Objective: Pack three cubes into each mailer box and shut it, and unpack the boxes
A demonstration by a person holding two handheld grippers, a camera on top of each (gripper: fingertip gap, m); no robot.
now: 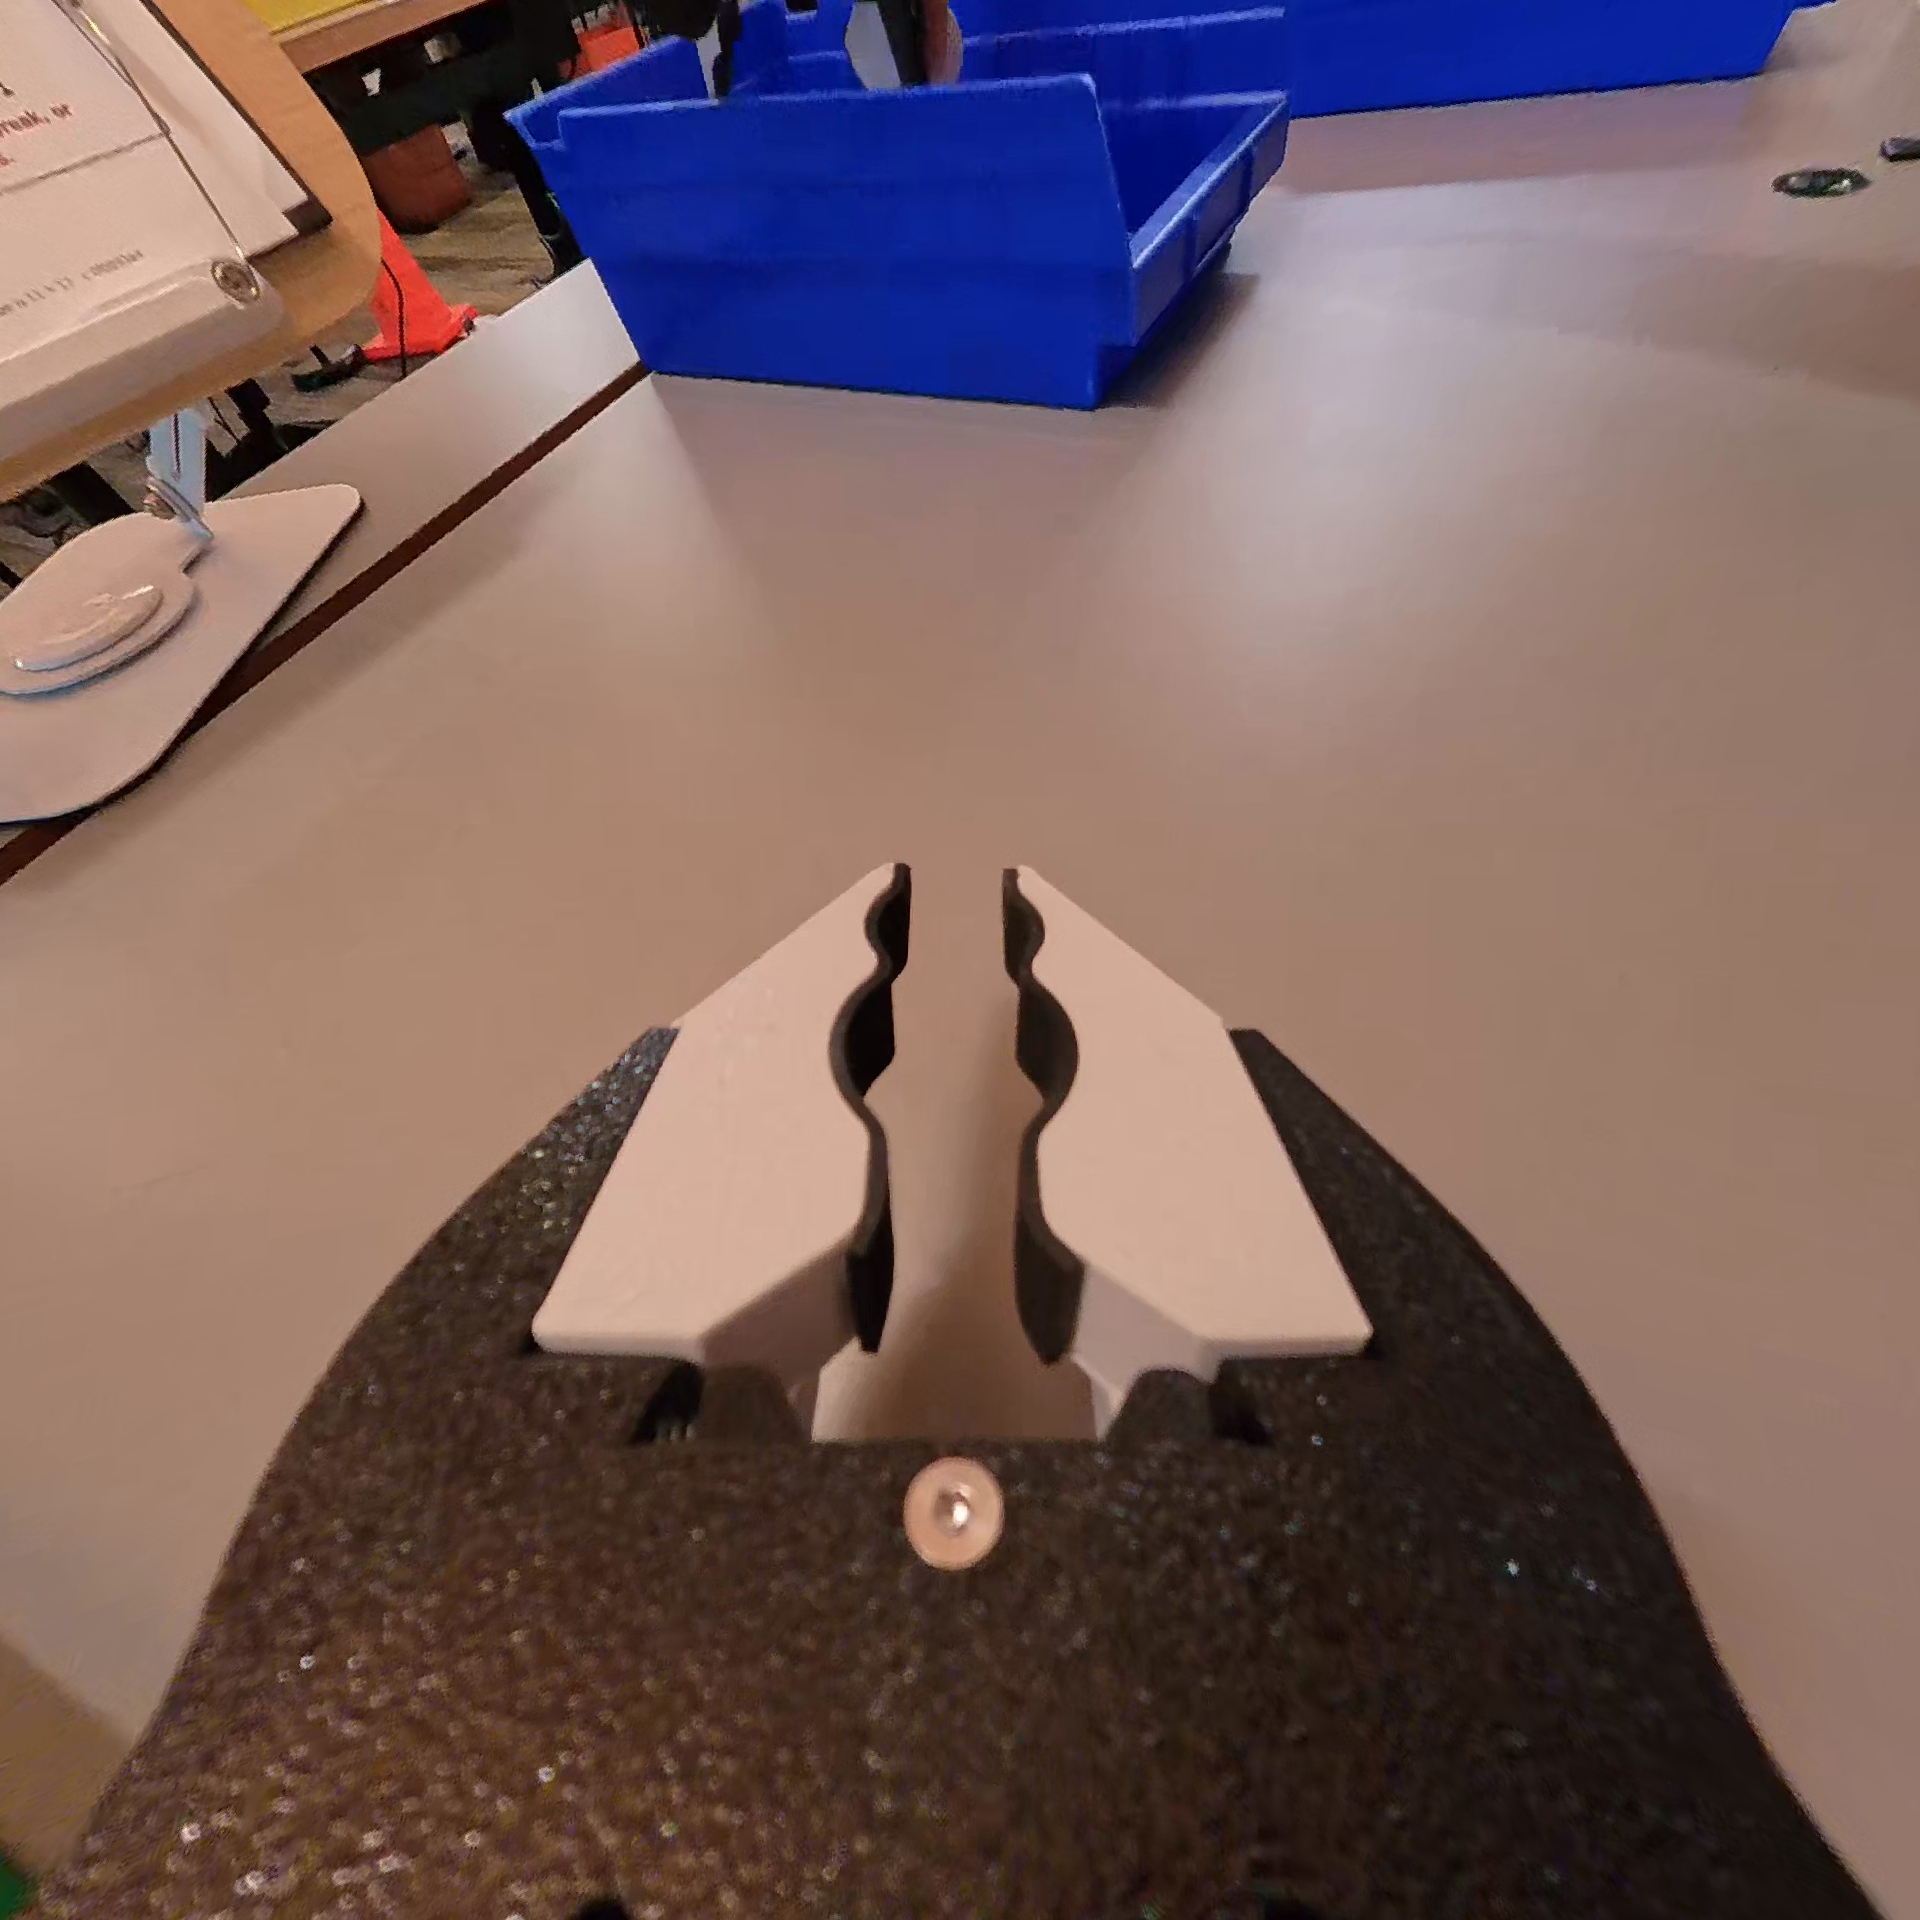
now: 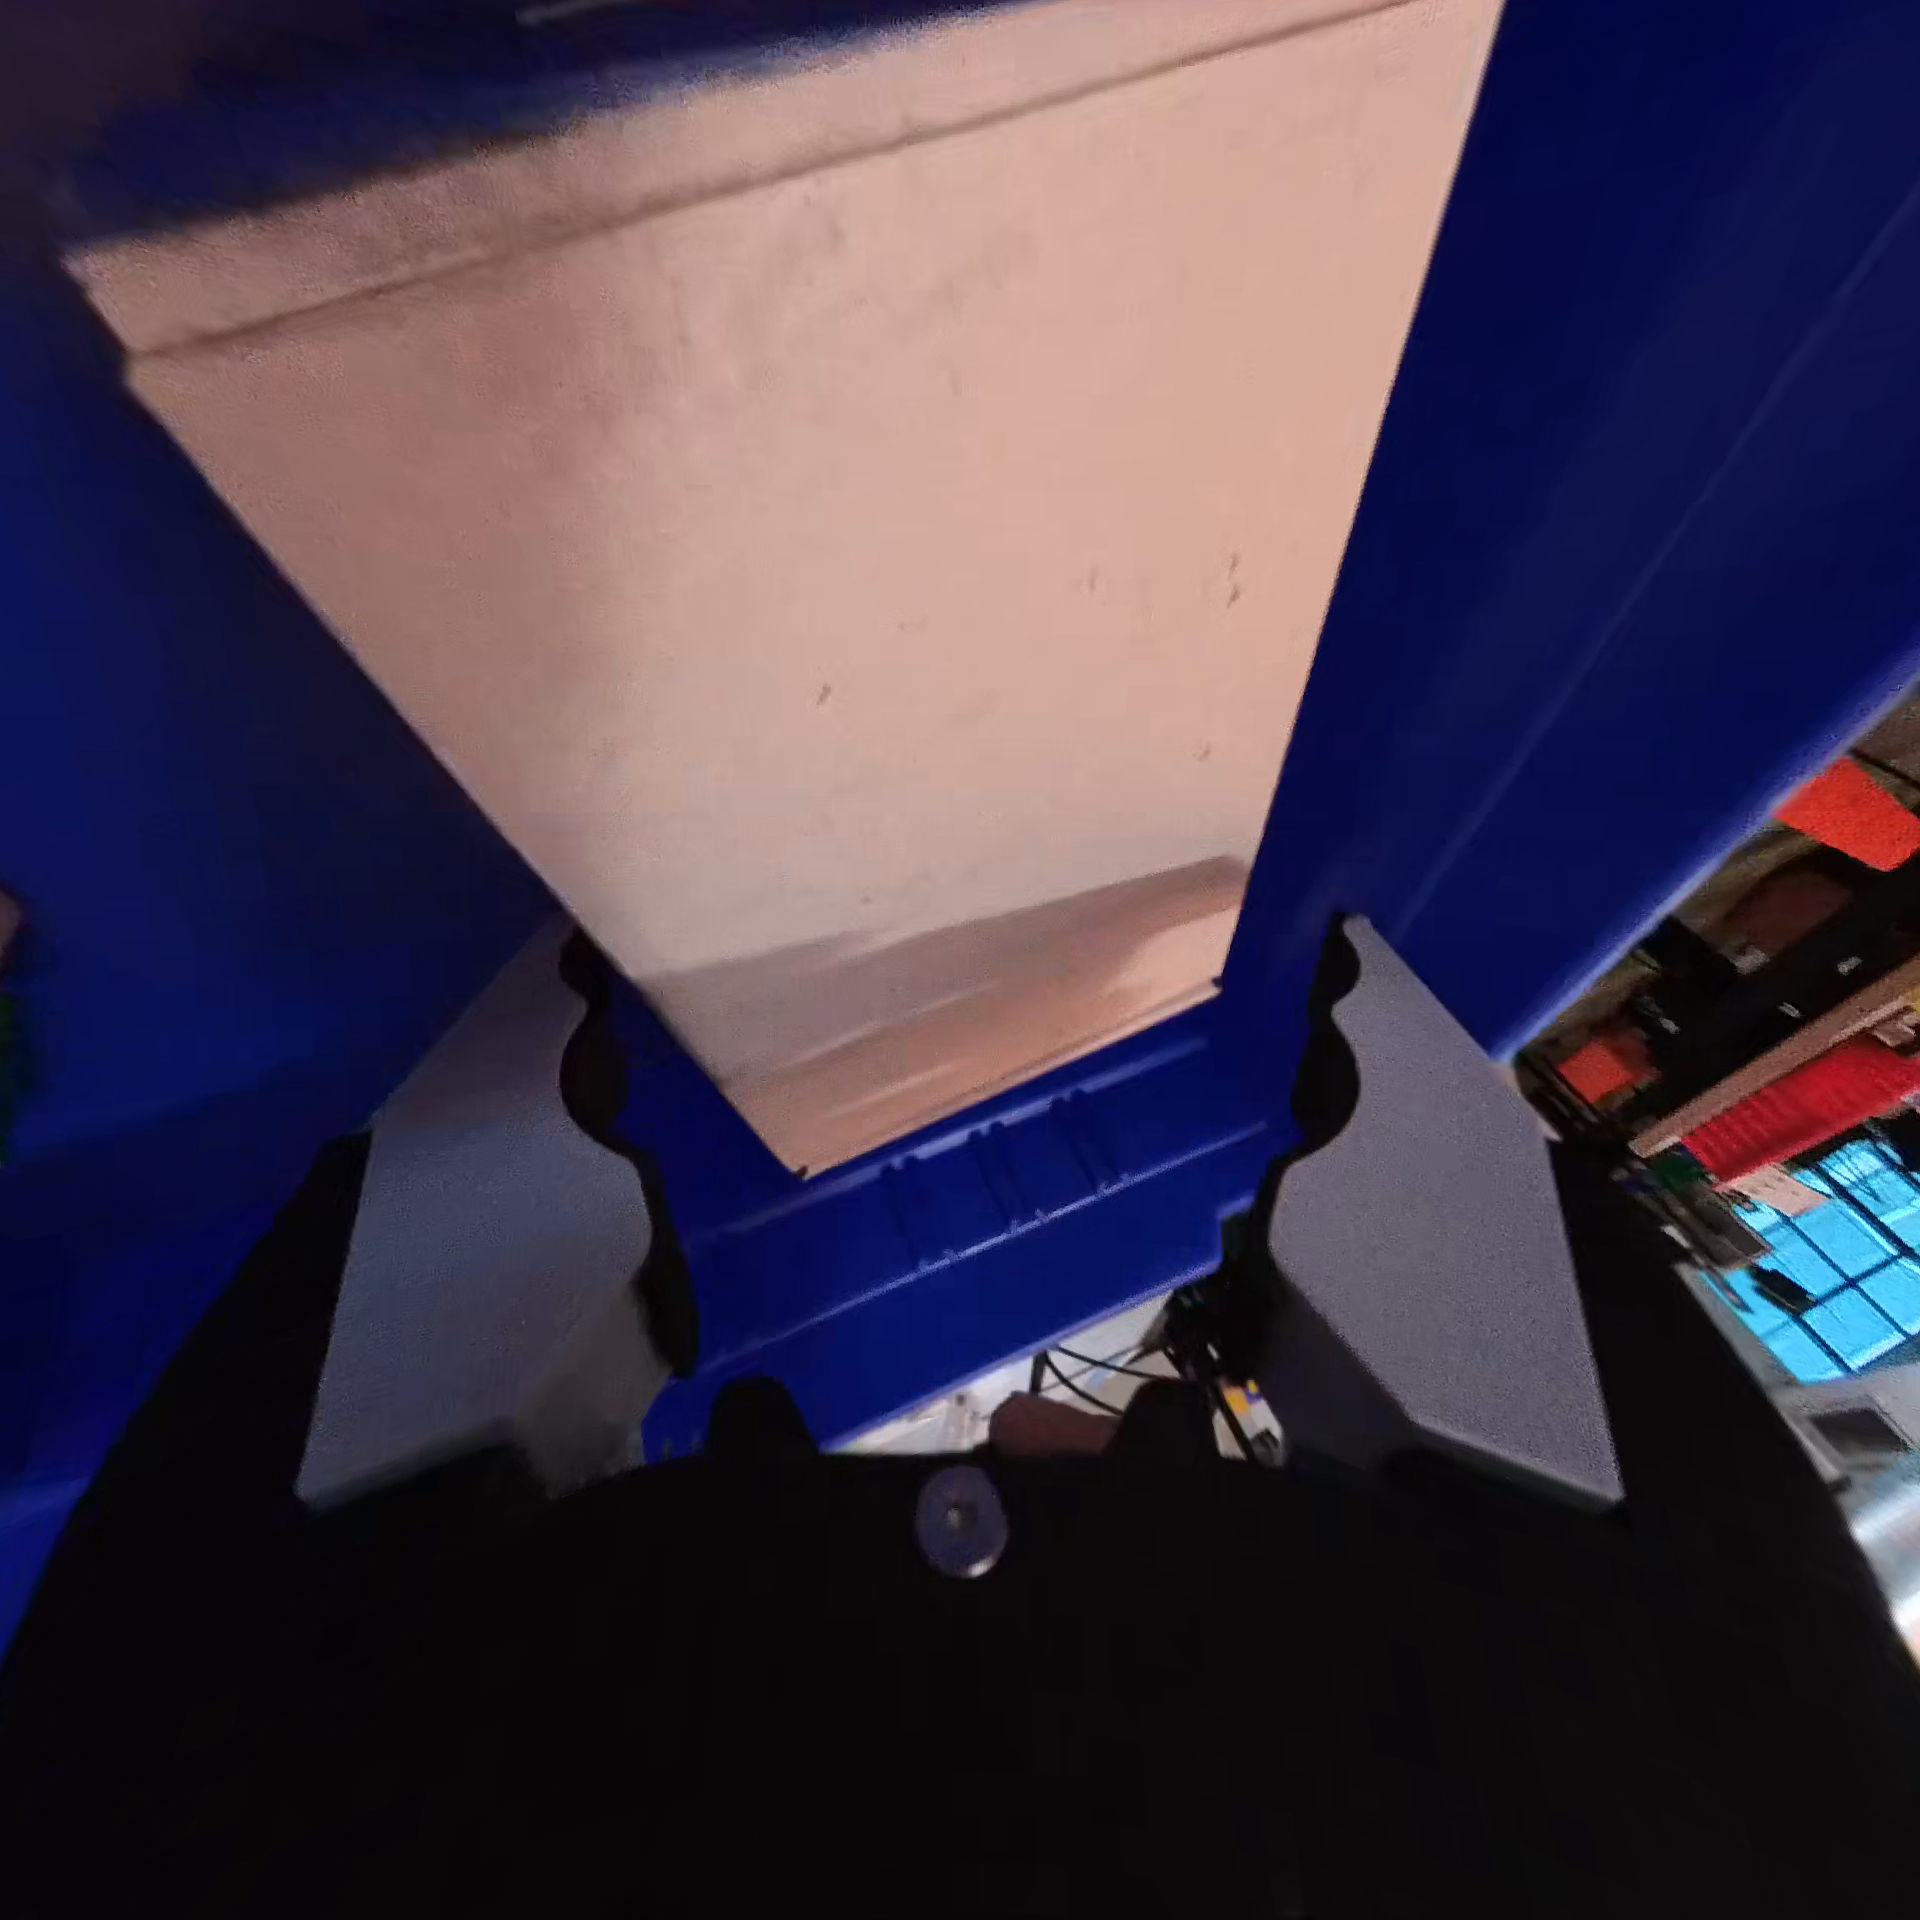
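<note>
In the right wrist view a closed brown cardboard mailer box lies inside a blue bin. My right gripper is wide open just above the box's near end and the bin's near rim, holding nothing. The picture is blurred. In the left wrist view my left gripper hovers low over the bare grey table with its jaws almost together and nothing between them. An open-fronted blue bin stands farther ahead. No cubes show in either view.
A white sign stand with a flat base sits on the neighbouring table at the left, past a dark seam. An orange cone stands on the floor beyond. More blue bins line the back of the table.
</note>
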